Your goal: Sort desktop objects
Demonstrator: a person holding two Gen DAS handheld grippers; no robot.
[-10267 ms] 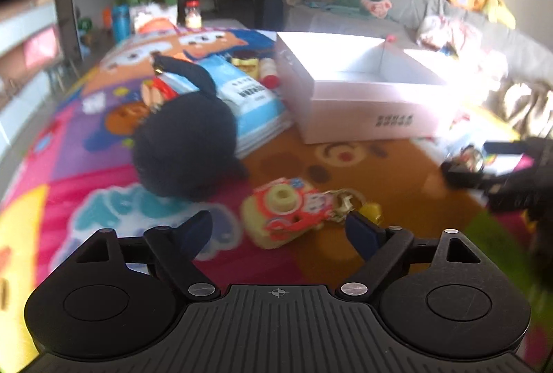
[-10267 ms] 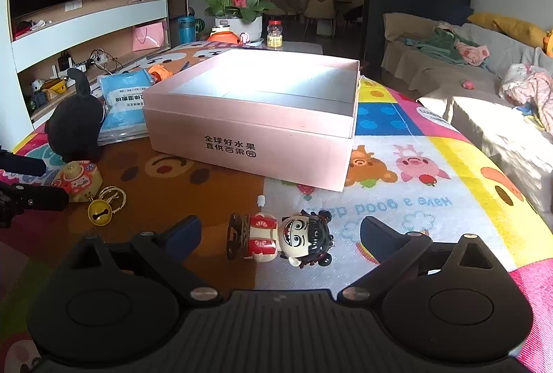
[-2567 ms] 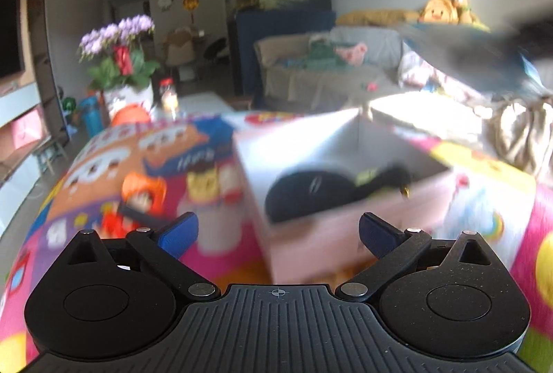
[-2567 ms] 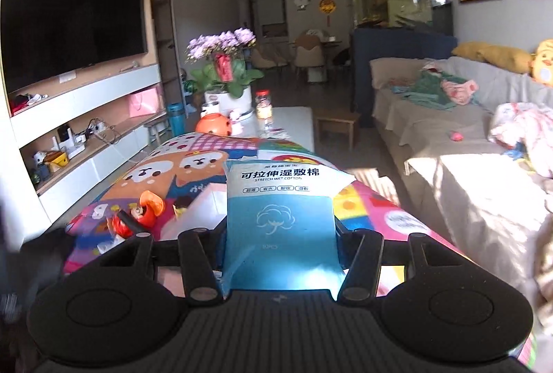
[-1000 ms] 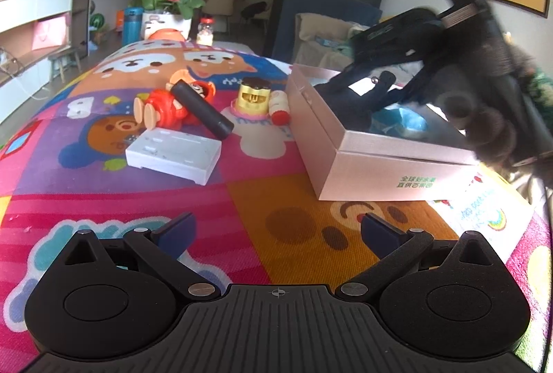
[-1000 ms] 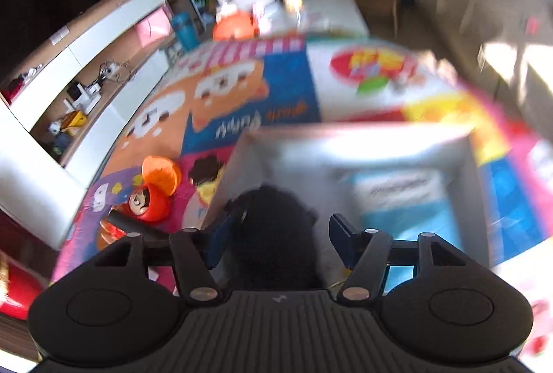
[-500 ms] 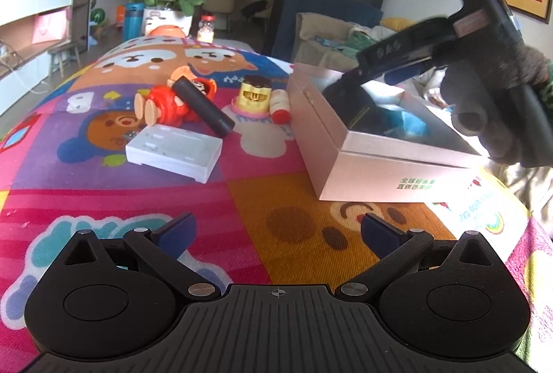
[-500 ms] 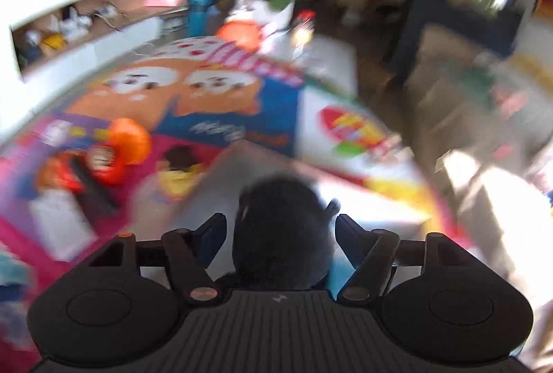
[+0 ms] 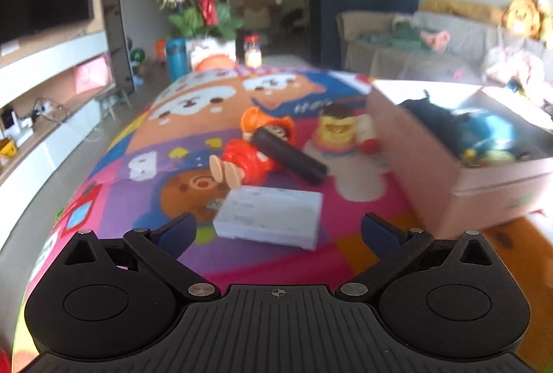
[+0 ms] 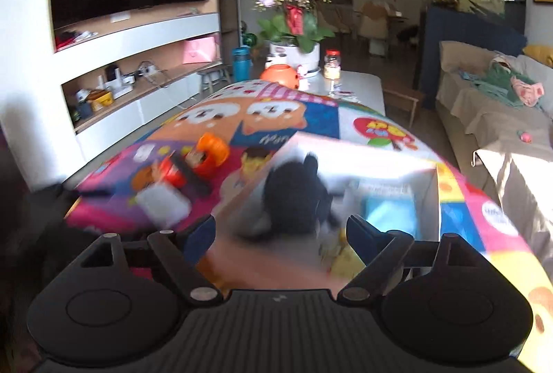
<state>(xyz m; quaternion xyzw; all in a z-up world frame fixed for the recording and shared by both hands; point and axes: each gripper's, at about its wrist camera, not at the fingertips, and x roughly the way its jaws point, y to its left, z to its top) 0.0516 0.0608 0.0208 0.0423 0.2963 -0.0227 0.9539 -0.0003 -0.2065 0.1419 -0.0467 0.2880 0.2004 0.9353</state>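
Note:
A pink box [image 9: 428,151] stands at the right of the colourful mat [image 9: 179,145]. It holds a black plush toy [image 9: 432,117] and a blue wipes packet [image 9: 490,131]. In the right wrist view the plush [image 10: 290,196] and the packet [image 10: 390,210] lie in the box [image 10: 428,200]. My left gripper [image 9: 276,229] is open and empty, just short of a white flat case [image 9: 269,215]. My right gripper [image 10: 281,234] is open and empty above the box's near edge.
On the mat lie a red-and-orange doll [image 9: 252,151], a black cylinder [image 9: 287,153], a yellow toy [image 9: 335,131] and a small white-and-red bottle [image 9: 366,131]. A flower pot [image 10: 293,27] stands beyond the far edge. A sofa [image 10: 490,96] is at the right.
The right gripper has drawn back from the box and no longer shows in the left view. The left gripper has moved forward to the white case.

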